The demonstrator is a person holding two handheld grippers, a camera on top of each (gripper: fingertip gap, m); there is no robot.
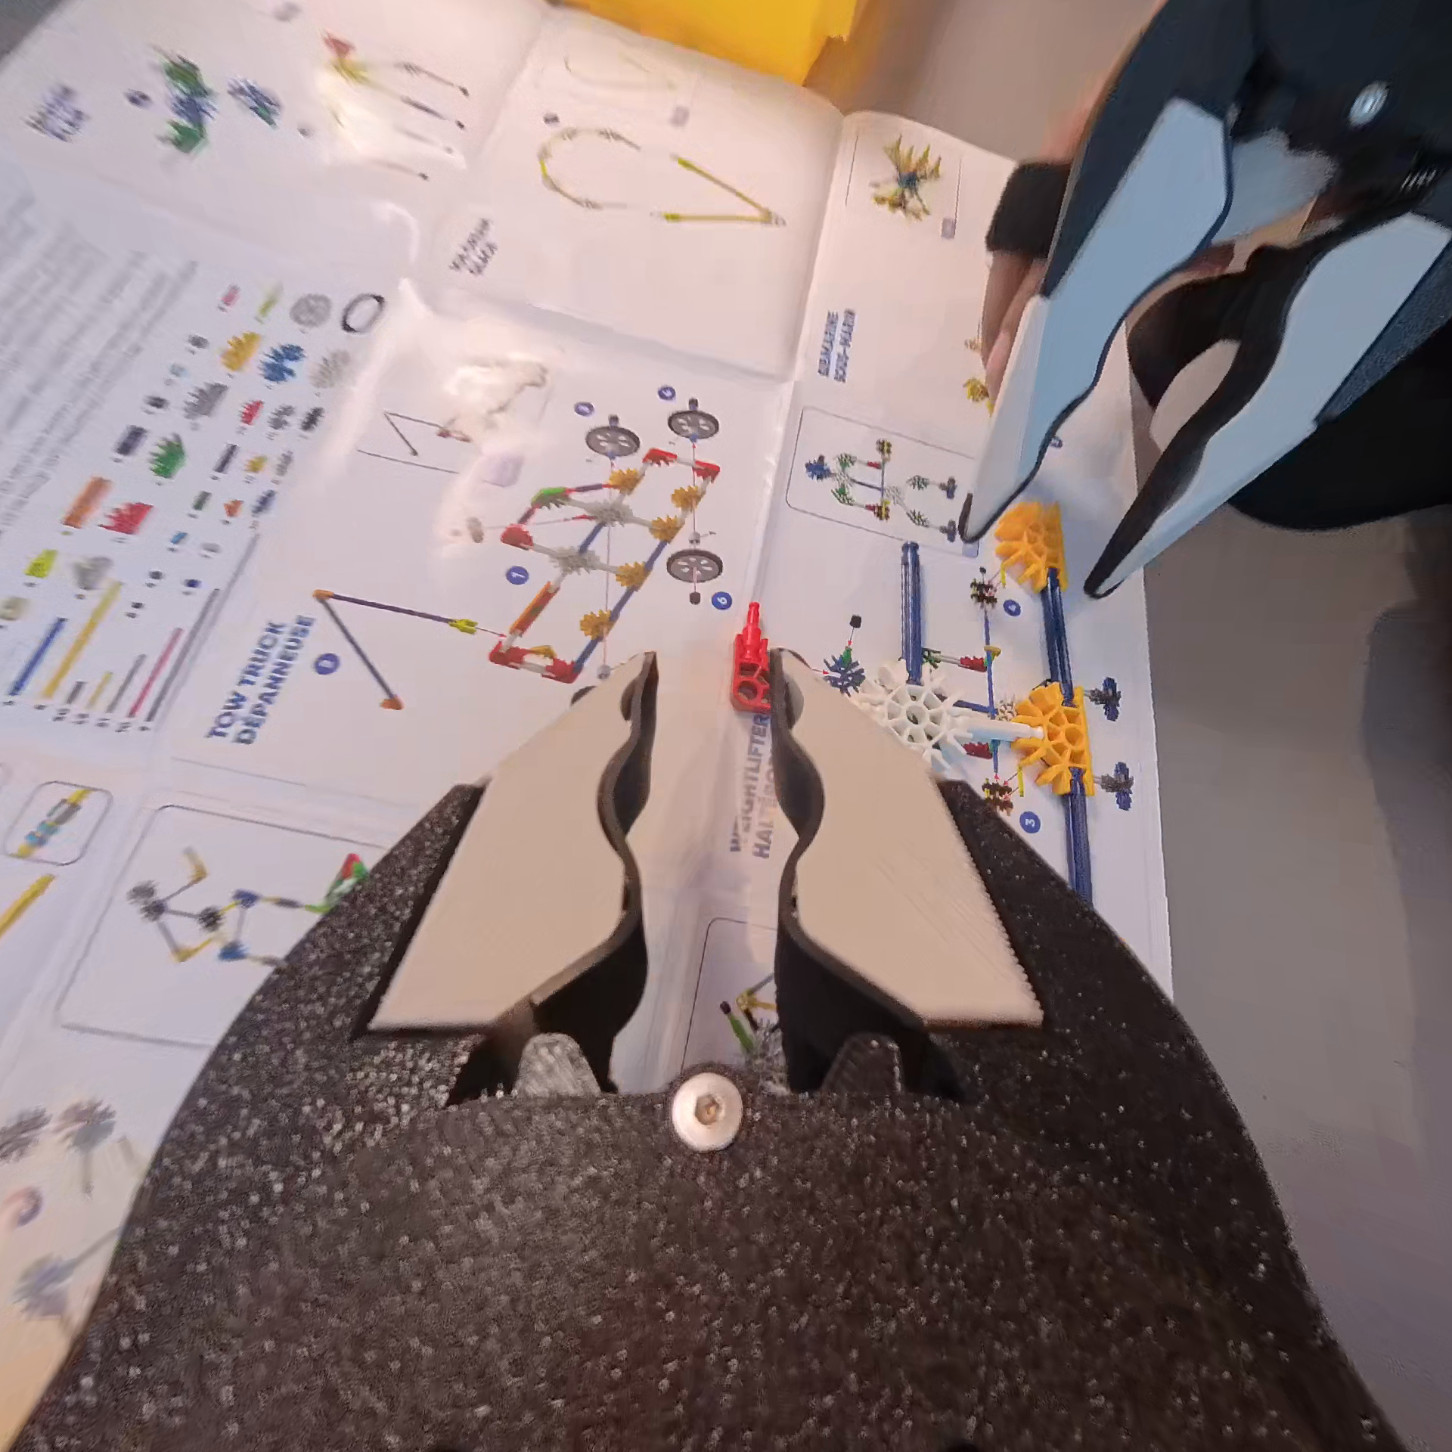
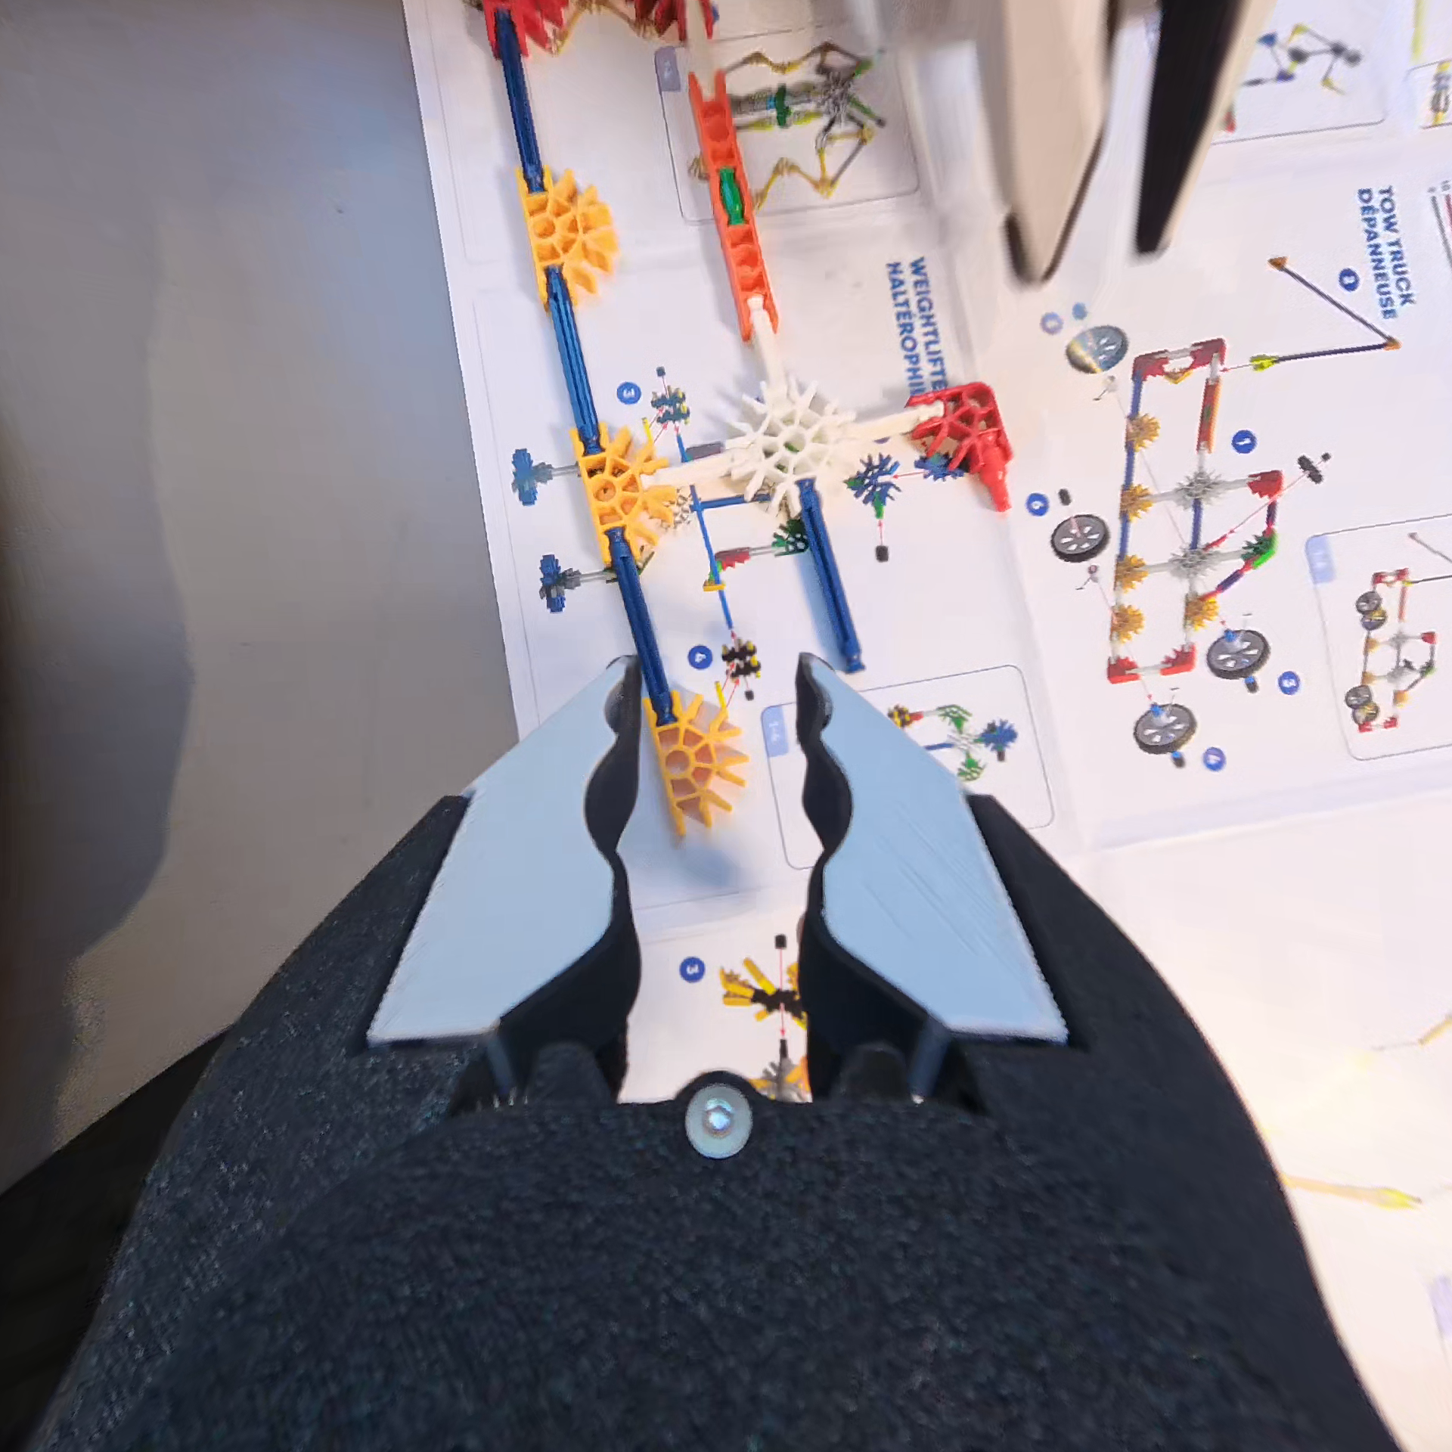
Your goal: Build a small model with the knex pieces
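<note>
Worktop (image 2: 236, 393) under instruction sheet (image 1: 393, 786). Left gripper (image 1: 711, 664) parted, empty, red connector (image 1: 750, 668) centre frame. Right gripper (image 2: 711, 668) parted around yellow connector (image 2: 695, 758), ungripped; square up.

You have a plain grey tabletop (image 2: 236, 393) under everything, and spread flat on it is a large white fold-out instruction sheet (image 1: 644, 330) printed with coloured model diagrams. At the far edge of the table a yellow object (image 1: 707, 31) lies partly under the sheet's corner. On the sheet lies a rod-and-connector toy assembly (image 2: 613, 487) of blue rods, yellow connectors and a white snowflake connector (image 2: 790, 444).
</note>
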